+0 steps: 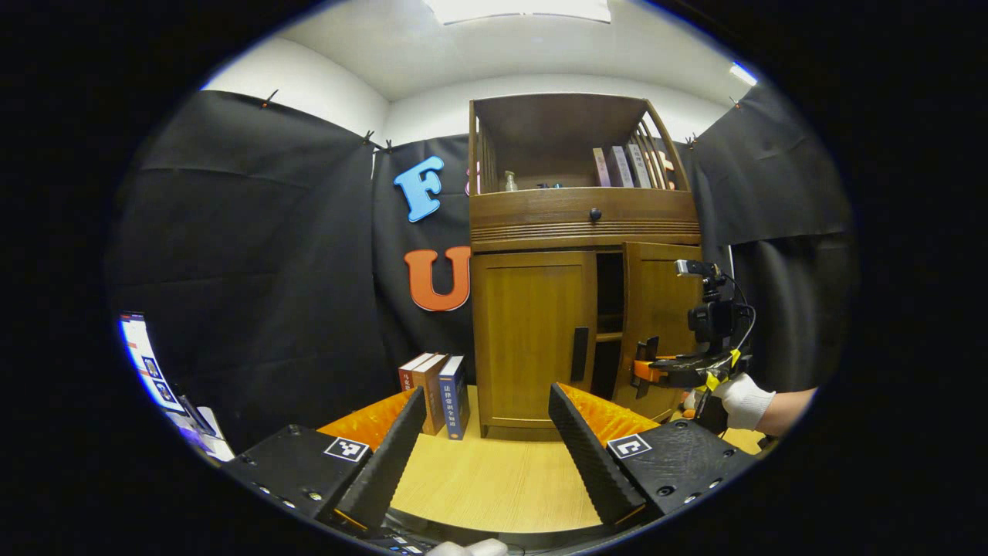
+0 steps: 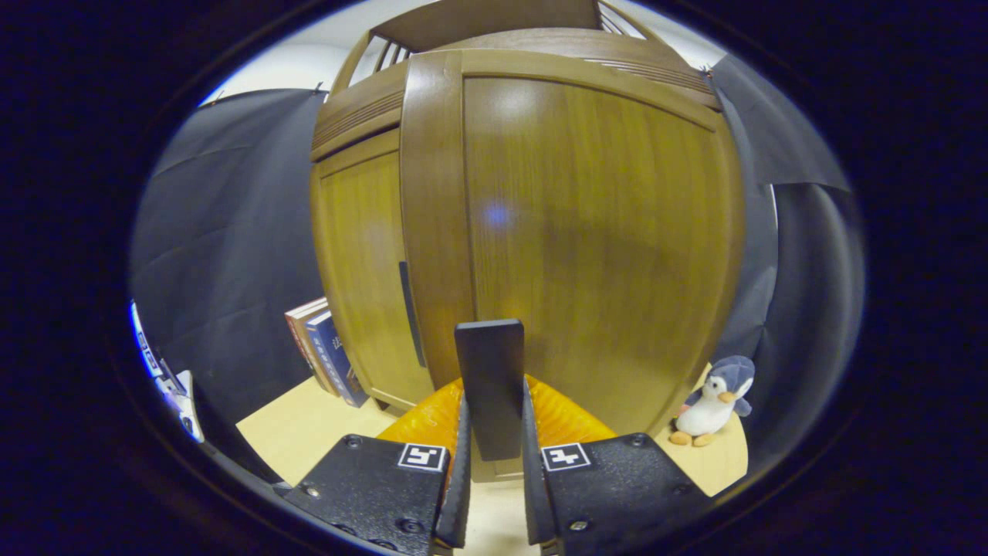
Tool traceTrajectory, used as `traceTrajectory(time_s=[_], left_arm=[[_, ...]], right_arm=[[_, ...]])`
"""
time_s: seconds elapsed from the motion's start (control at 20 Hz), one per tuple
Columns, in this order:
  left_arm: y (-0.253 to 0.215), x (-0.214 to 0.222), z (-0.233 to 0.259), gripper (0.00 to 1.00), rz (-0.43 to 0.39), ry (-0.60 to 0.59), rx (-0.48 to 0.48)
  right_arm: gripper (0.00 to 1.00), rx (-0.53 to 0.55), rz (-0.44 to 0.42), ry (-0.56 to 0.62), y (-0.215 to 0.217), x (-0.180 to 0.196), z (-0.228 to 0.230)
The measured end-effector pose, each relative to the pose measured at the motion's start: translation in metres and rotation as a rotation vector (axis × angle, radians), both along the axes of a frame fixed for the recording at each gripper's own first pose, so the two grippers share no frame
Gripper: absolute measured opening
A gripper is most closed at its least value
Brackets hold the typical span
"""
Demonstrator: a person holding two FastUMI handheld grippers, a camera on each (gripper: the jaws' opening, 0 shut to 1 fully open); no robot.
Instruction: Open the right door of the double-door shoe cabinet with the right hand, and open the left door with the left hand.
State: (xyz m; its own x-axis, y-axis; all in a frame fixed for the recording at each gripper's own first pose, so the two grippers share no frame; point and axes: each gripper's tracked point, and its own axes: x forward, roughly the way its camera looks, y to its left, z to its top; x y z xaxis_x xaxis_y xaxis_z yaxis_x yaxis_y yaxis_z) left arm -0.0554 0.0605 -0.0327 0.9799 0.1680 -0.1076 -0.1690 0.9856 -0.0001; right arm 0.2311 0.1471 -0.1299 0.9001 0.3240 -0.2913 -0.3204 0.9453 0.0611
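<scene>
The wooden shoe cabinet [image 1: 583,216] stands at the back of the table. Its left door [image 1: 529,340] is closed, with a dark upright handle [image 1: 579,354]. Its right door [image 1: 656,309] is swung partly out, leaving a dark gap with shelves. My right gripper [image 1: 644,371], held by a gloved hand [image 1: 742,401], is at that door's handle. In the right gripper view the right door [image 2: 602,232] is close up, and my right gripper [image 2: 492,405] is shut on its dark handle [image 2: 488,363]. My left gripper [image 1: 486,395] is open, some way in front of the left door.
Several books [image 1: 436,390] stand on the table left of the cabinet. A toy penguin [image 2: 714,401] sits at the cabinet's right foot. An open shelf with books [image 1: 625,166] and a drawer knob [image 1: 595,214] top the cabinet. Light wooden table [image 1: 494,479] lies ahead.
</scene>
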Motion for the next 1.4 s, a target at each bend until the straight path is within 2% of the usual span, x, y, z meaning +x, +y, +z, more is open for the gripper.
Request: traceTrajectory(time_s=[0.4, 0.45, 0.5, 1.0, 1.4], left_arm=[[-0.025, 0.010, -0.001, 0.96, -0.130, -0.008, -0.018], [-0.029, 0.012, -0.001, 1.00, -0.143, -0.008, -0.020], [-0.032, 0.012, 0.000, 0.96, -0.157, -0.008, -0.021], [-0.063, 0.021, -0.002, 0.96, -0.255, -0.011, -0.046], [-0.088, 0.034, -0.003, 0.96, -0.325, -0.012, -0.068]], right_arm=[[0.32, 0.025, -0.076, 0.010, -0.051, -0.060, -0.003], [0.33, 0.026, -0.087, 0.010, -0.058, -0.066, -0.002], [0.31, 0.026, -0.097, 0.011, -0.063, -0.069, -0.001], [0.23, 0.063, -0.196, 0.029, -0.124, -0.096, -0.004], [0.08, 0.065, -0.279, 0.043, -0.181, -0.106, -0.004]])
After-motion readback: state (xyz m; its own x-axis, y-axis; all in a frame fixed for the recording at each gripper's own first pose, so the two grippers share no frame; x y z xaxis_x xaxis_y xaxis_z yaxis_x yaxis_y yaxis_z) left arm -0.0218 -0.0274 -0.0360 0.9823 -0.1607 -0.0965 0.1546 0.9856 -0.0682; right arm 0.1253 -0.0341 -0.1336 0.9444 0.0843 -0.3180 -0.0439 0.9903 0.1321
